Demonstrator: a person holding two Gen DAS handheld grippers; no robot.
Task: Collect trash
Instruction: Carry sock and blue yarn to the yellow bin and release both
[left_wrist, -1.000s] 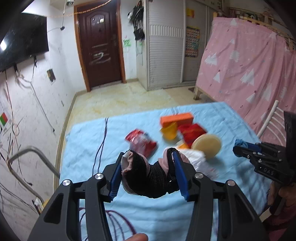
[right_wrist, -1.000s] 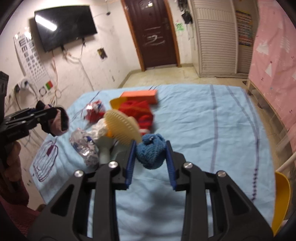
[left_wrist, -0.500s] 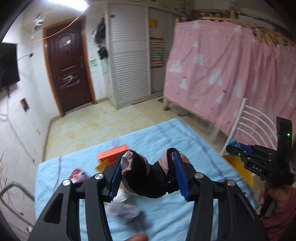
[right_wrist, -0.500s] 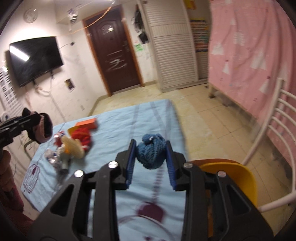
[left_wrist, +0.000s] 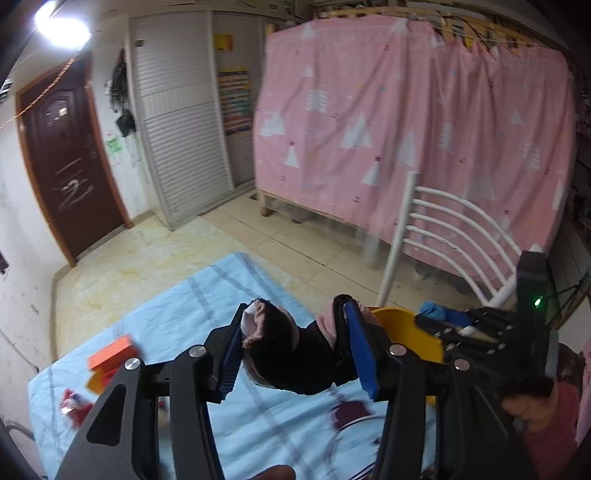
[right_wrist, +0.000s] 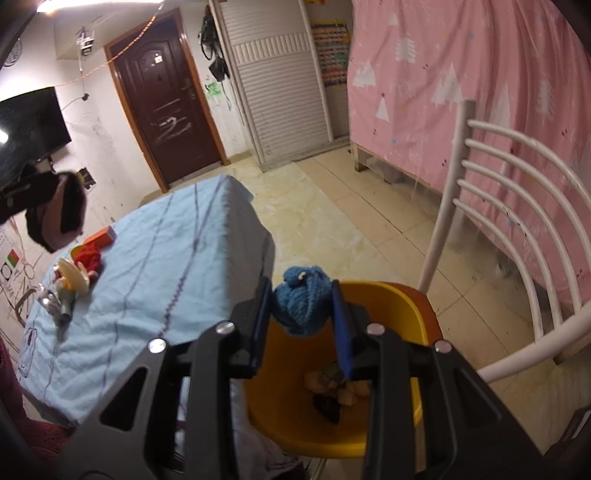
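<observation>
Left wrist view: the left gripper (left_wrist: 291, 352) sits at lower centre, its blue-padded fingers (left_wrist: 360, 350) closed partway on a crumpled black-and-pink fabric bundle (left_wrist: 291, 354) that fills the gap between them — one pad presses each side, and the bundle bulges above and below the pads. At right of the frame, the right gripper (left_wrist: 443, 319) appears side-on with a blue tuft at its tip, next to the rim of a round yellow plastic bin (left_wrist: 413, 336).

Right wrist view: the right gripper (right_wrist: 301, 314) at centre clamps a knotted blue knitted yarn ball (right_wrist: 303, 304) between its two blue pads; the ball sits at the fingertips and protrudes above them. Directly beneath hangs the yellow bin (right_wrist: 295, 417), with a few pale and dark scraps on its floor. At left of the frame, a light-blue cloth-covered table (right_wrist: 166, 266) carries mixed litter — an orange rectangular box (right_wrist: 99, 236), a red crumpled wrapper (right_wrist: 88, 256) and a cream disc-shaped lid (right_wrist: 72, 275). A white metal slatted chair (right_wrist: 517, 221) stands at right.
</observation>
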